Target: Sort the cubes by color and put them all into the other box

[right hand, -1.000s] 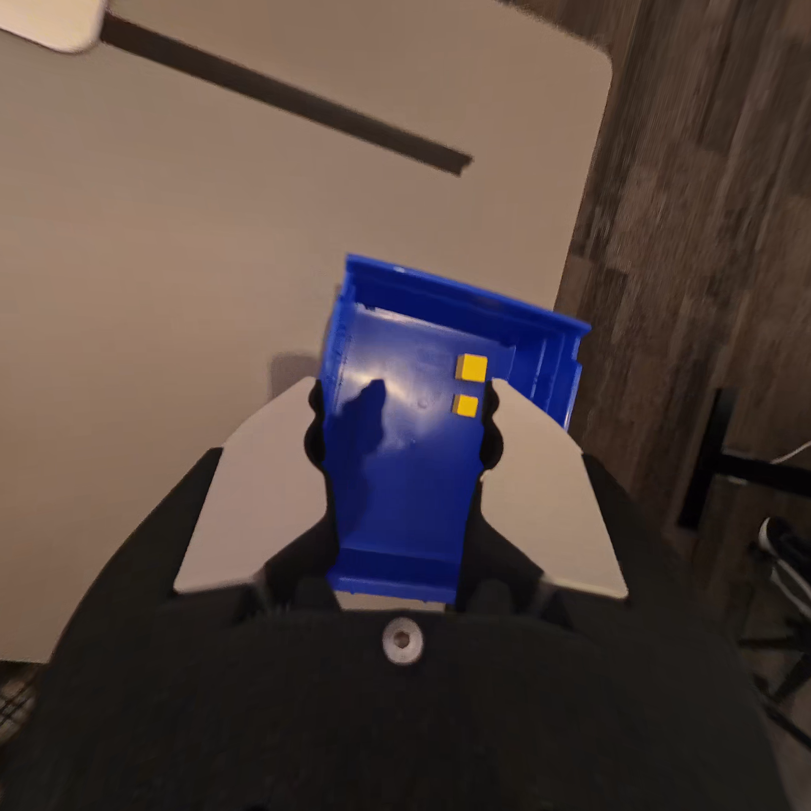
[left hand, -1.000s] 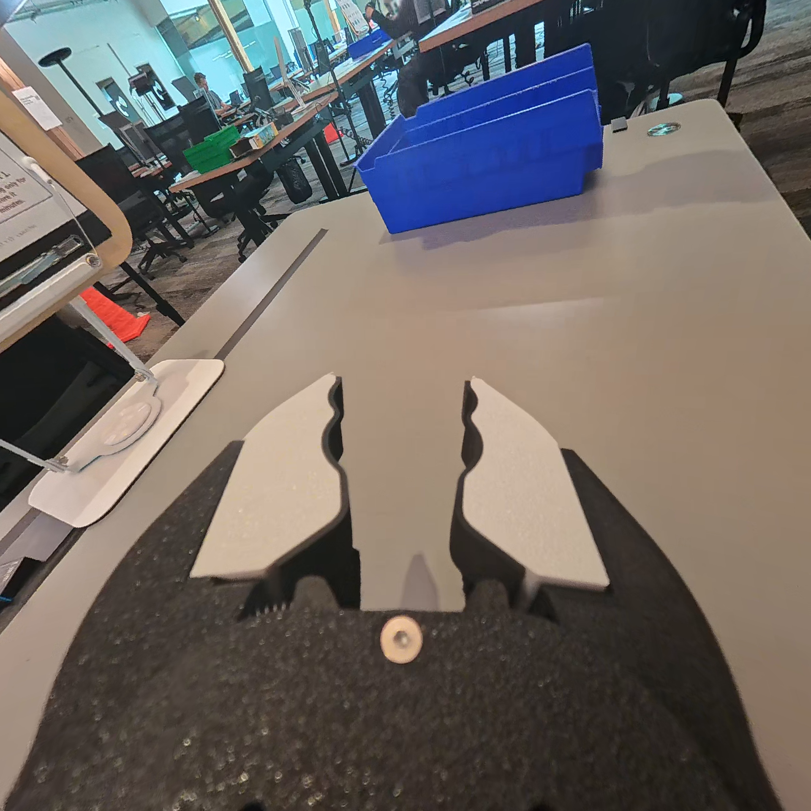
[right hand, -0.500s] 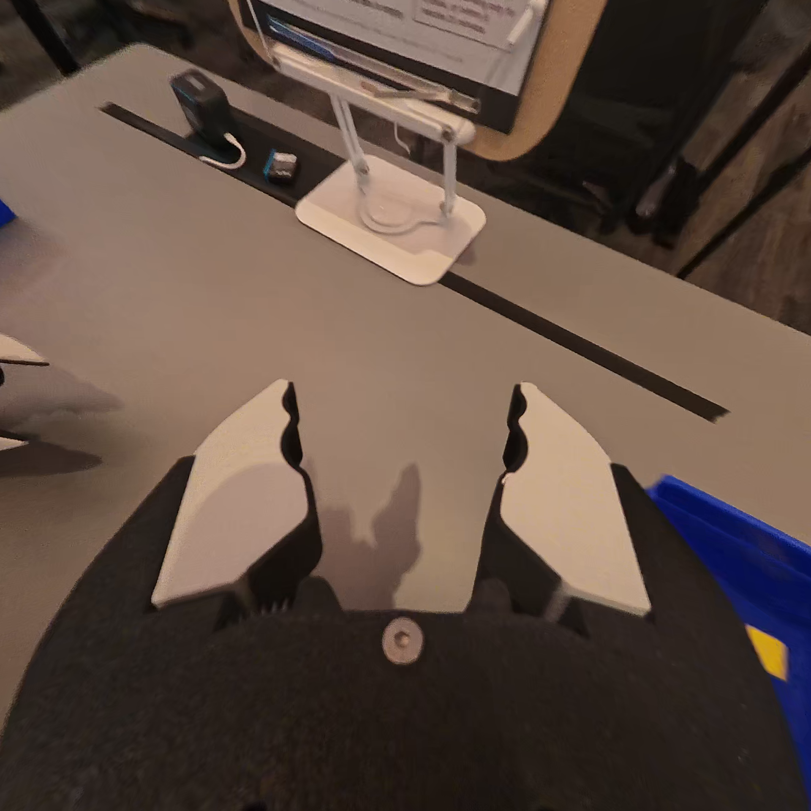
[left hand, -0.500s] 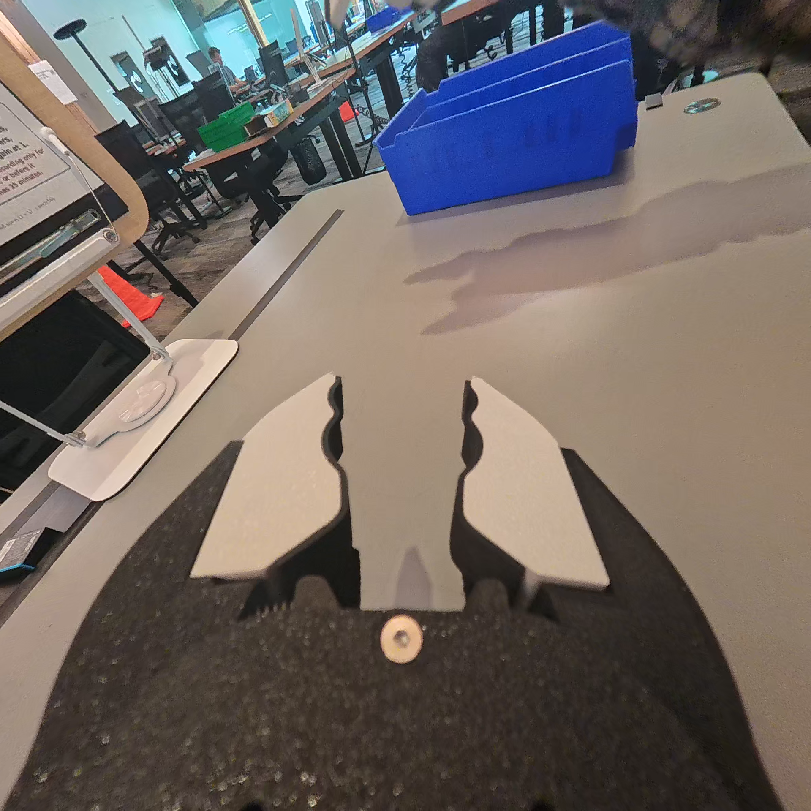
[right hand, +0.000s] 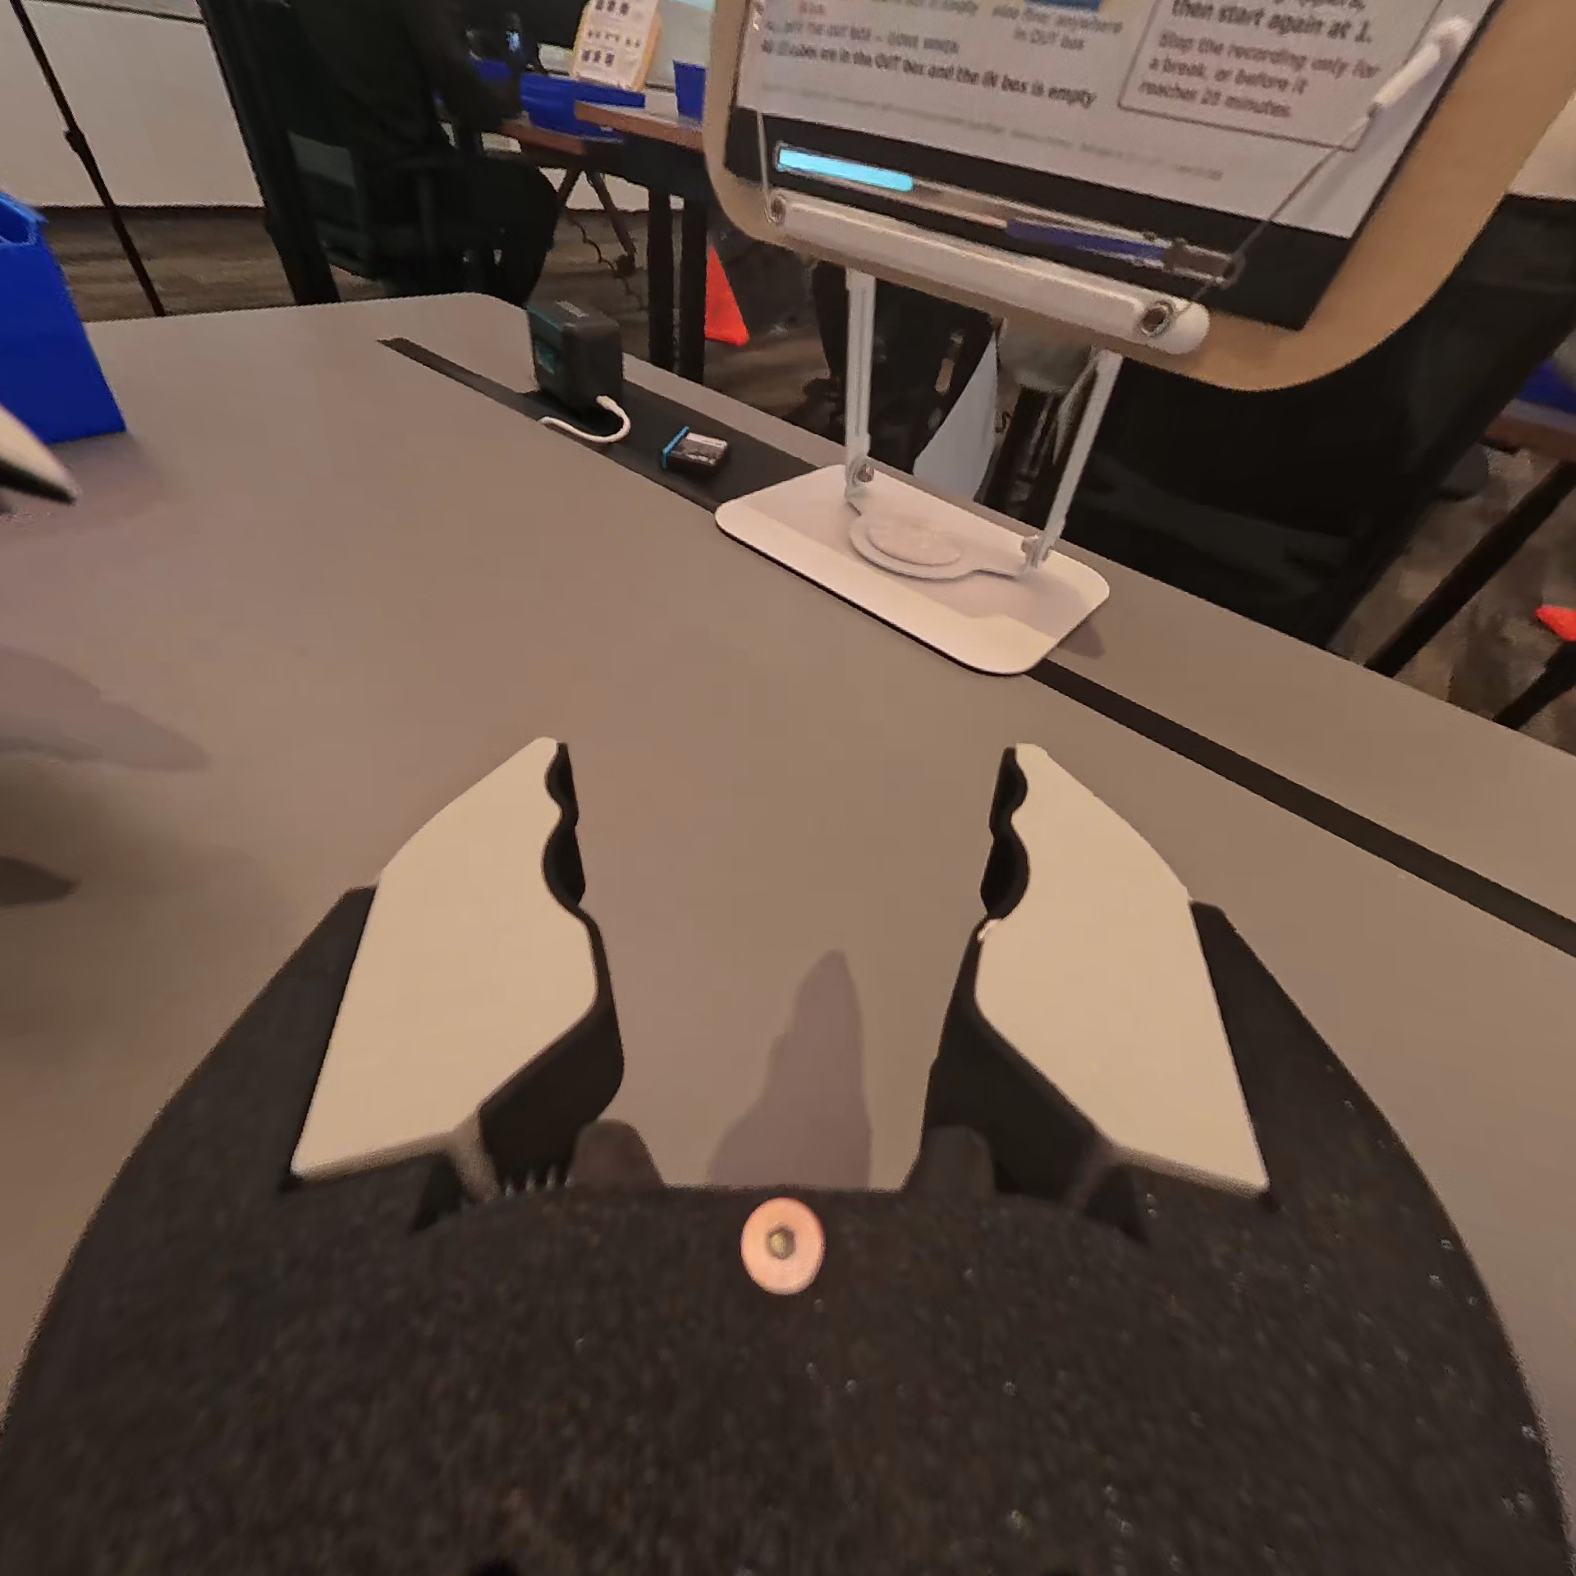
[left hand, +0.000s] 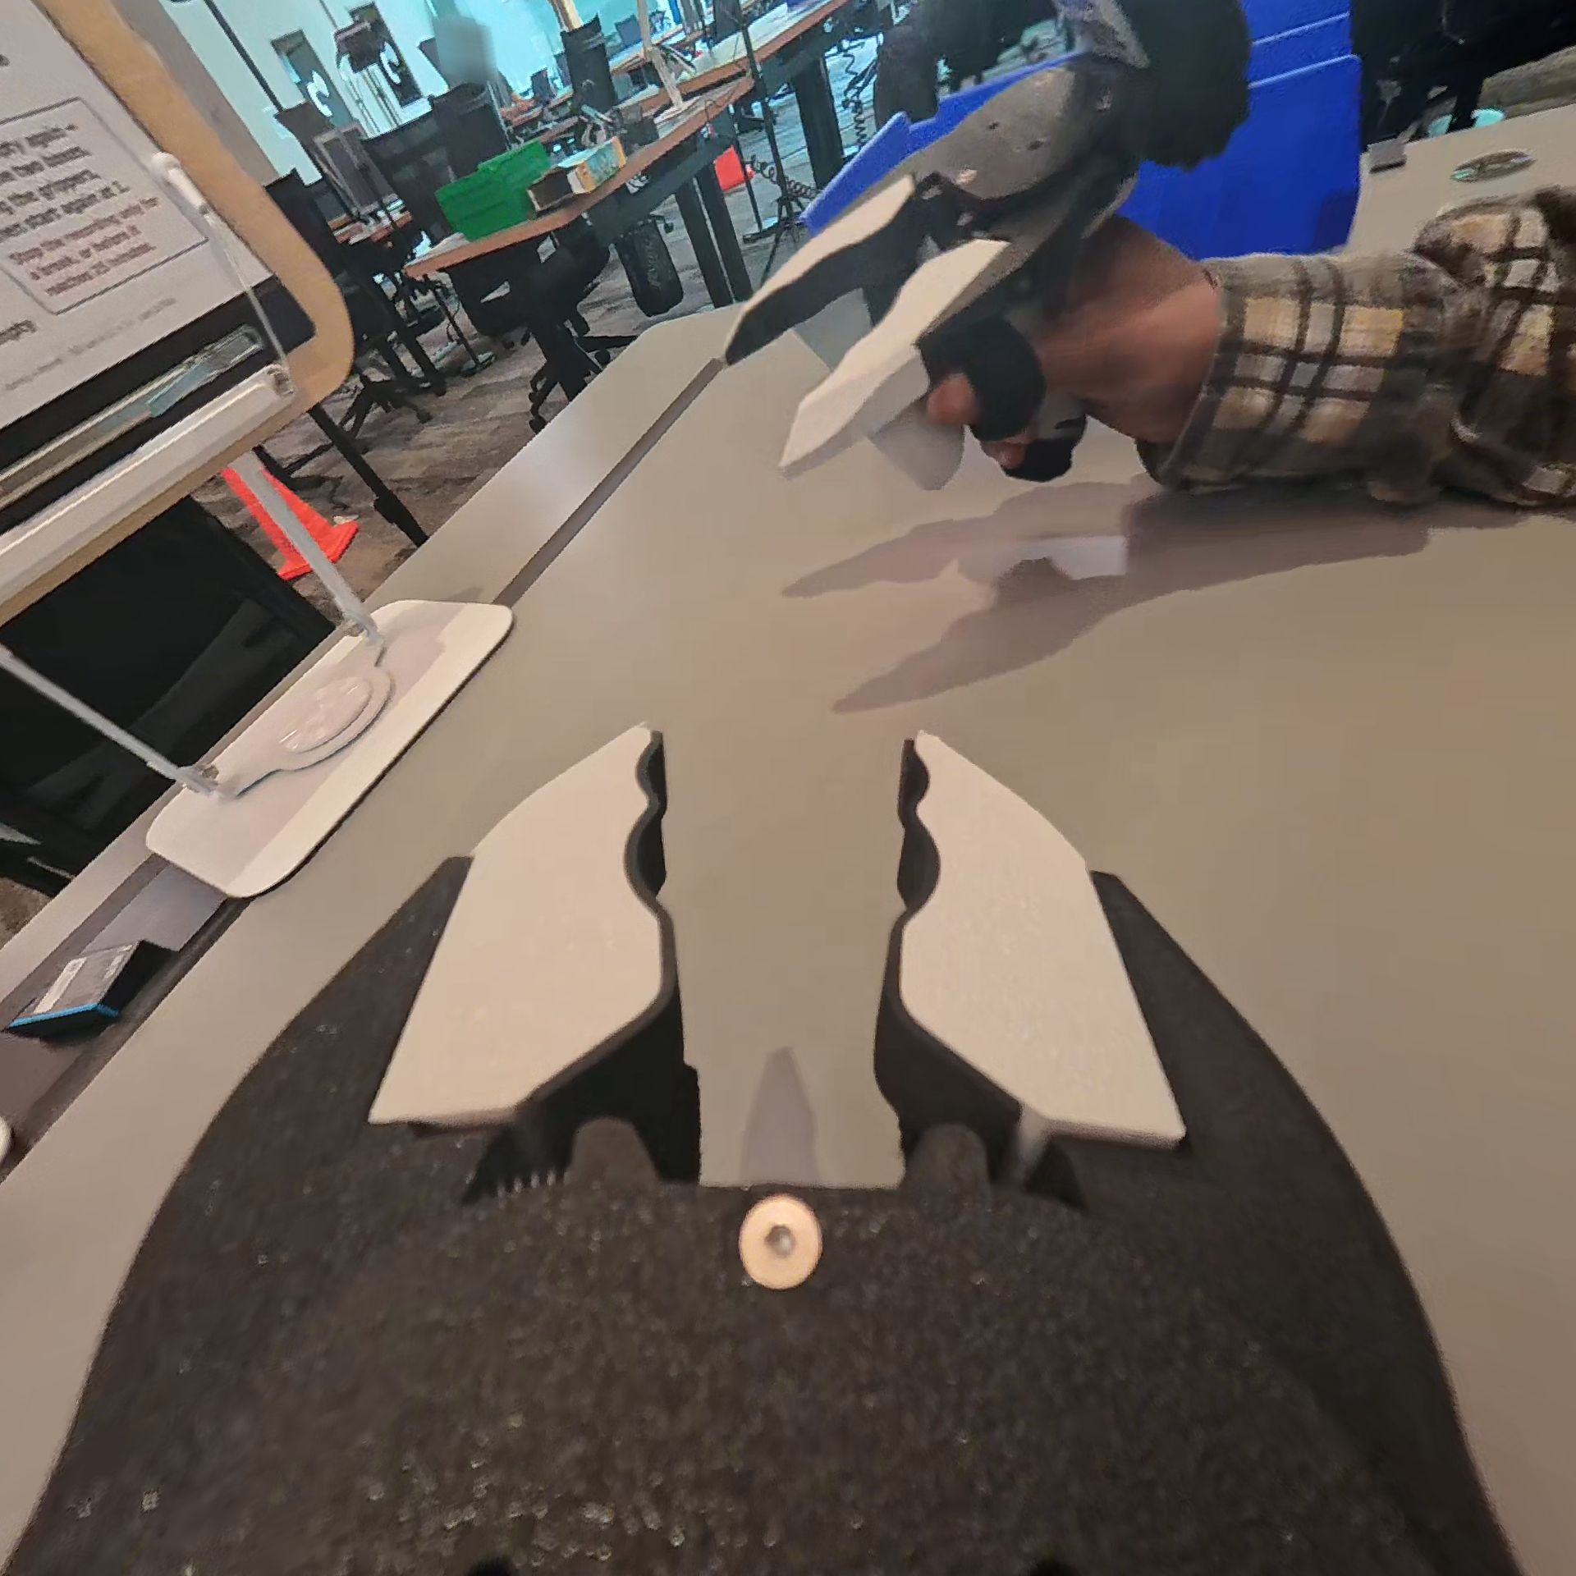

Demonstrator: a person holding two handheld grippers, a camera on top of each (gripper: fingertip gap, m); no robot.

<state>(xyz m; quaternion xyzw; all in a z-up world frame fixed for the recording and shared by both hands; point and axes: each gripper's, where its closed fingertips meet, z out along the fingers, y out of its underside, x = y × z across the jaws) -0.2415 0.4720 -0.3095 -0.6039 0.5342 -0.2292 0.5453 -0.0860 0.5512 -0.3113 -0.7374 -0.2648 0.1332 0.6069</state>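
No cubes show in either view. My left gripper [left hand: 780, 750] is open and empty, low over the grey table [left hand: 1194, 853]. My right gripper [right hand: 785, 759] is open and empty above the table. It also shows in the left wrist view [left hand: 772, 396], held by a hand in a plaid sleeve, jaws apart and tilted down. A blue box [left hand: 1262, 162] stands behind it at the table's far end, partly hidden. A blue box's corner [right hand: 43, 341] shows at the left edge of the right wrist view, with a left fingertip [right hand: 30, 465] beside it.
A sign board on a white stand [right hand: 912, 571] sits at the table's edge; it also shows in the left wrist view [left hand: 333, 750]. A black device with a white cable [right hand: 571, 358] and a small black pack [right hand: 695, 448] lie in the table's dark groove. Office desks stand beyond.
My right gripper swung away from above the blue box holding yellow cubes and now faces the sign stand. It came into the left wrist view, covering much of the far box.
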